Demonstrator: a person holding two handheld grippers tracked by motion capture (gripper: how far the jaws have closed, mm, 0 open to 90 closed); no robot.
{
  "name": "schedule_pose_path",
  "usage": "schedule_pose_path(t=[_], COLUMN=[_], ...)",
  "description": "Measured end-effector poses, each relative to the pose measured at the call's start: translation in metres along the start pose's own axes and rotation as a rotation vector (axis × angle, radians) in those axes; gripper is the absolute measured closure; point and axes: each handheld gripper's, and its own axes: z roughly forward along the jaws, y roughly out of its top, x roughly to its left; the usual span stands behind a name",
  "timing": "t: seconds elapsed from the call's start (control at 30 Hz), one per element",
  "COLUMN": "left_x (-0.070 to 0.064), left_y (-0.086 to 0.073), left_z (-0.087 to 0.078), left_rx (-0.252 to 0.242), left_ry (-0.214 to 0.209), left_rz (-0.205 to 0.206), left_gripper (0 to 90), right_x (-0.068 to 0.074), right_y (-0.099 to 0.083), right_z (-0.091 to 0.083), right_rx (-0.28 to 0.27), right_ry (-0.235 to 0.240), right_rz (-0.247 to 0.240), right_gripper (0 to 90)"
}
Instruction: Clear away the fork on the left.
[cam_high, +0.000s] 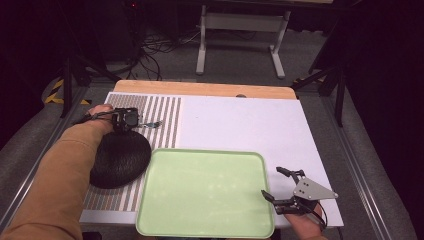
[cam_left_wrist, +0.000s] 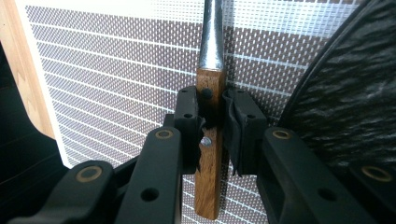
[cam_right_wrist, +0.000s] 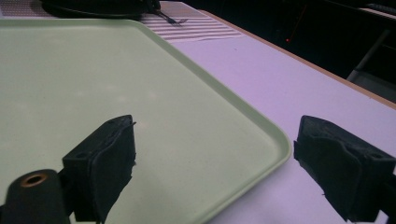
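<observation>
Up in the left of the high view, the left gripper (cam_high: 131, 120) sits over the striped mat (cam_high: 162, 117), its fingers (cam_left_wrist: 189, 123) clamped on the wooden handle of a fork (cam_left_wrist: 210, 140). The fork's metal shaft runs up out of the top of the left gripper view, and in the high view its tines point right, lying low over the mat. Just below the gripper in the frame, a black round plate (cam_high: 120, 160) rests on the mat, touching the left edge of the green tray (cam_high: 205, 192). The tray fills the lower middle of the frame on the white table (cam_high: 250, 125). At lower right, the right gripper (cam_high: 274, 184) hovers at the tray's right rim, its fingers (cam_right_wrist: 105, 163) wide apart, one over the tray and the other over the table beside it.
</observation>
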Motion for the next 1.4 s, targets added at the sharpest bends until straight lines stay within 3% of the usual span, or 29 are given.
schedule_pose_path(t=[0.9, 0.97, 1.13, 1.4], left_x=[-0.004, -0.004, -0.004, -0.001], left_y=[0.006, 0.006, 0.006, 0.006], left_z=[-0.005, -0.008, -0.018, -0.042], left_rx=[0.042, 0.039, 0.026, 0.013], left_ry=[0.046, 0.055, 0.079, 0.094], left_rz=[0.025, -0.001, -0.014, -0.07], left_gripper=[77.0, 77.0, 77.3, 77.4], right_x=[0.0, -0.001, 0.0, -0.001], right_y=[0.001, 0.001, 0.001, 0.003], right_z=[-0.002, -0.003, -0.003, -0.001], right_rx=[-0.015, -0.016, -0.019, -0.022], right_ry=[-0.002, -0.002, -0.001, 0.0], right_rz=[0.001, 0.001, 0.0, -0.005], right_gripper=[12.7, 12.7, 12.7, 12.7])
